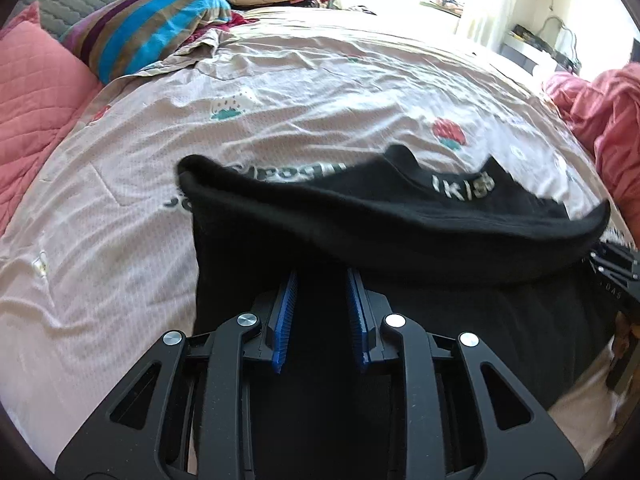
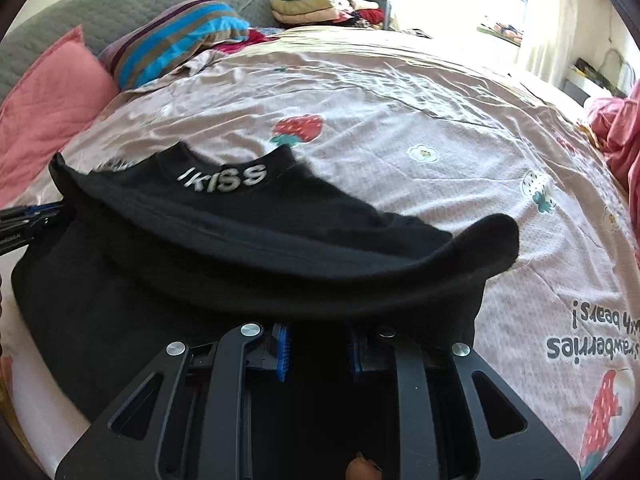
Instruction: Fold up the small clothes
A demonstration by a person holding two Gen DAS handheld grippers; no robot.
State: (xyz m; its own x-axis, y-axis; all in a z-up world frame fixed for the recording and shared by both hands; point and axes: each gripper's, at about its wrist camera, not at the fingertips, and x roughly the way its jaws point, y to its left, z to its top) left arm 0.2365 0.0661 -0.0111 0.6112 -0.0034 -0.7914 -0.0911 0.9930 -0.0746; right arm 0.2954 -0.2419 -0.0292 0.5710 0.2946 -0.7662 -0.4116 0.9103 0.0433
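Note:
A black garment [image 1: 400, 220] with white "IKISS" lettering on its band hangs stretched between both grippers above the bed sheet [image 1: 320, 92]. My left gripper [image 1: 322, 276] is shut on its left edge, with black cloth between the blue pads [image 1: 286, 312] and draped over the fingertips. In the right wrist view the same garment [image 2: 260, 248] covers most of my right gripper [image 2: 320, 332], which is shut on its right edge; only the pads' [image 2: 282, 346] rear parts show. The other gripper appears at each view's side: the right gripper [image 1: 612, 268], the left gripper [image 2: 28, 220].
The bed sheet [image 2: 400, 120] is pale pink with strawberry prints. A striped pillow [image 1: 148, 24] and a pink pillow [image 1: 36, 92] lie at the back left. A stack of folded clothes [image 2: 316, 4] sits beyond the bed. A pink blanket [image 1: 600, 112] bunches at the right.

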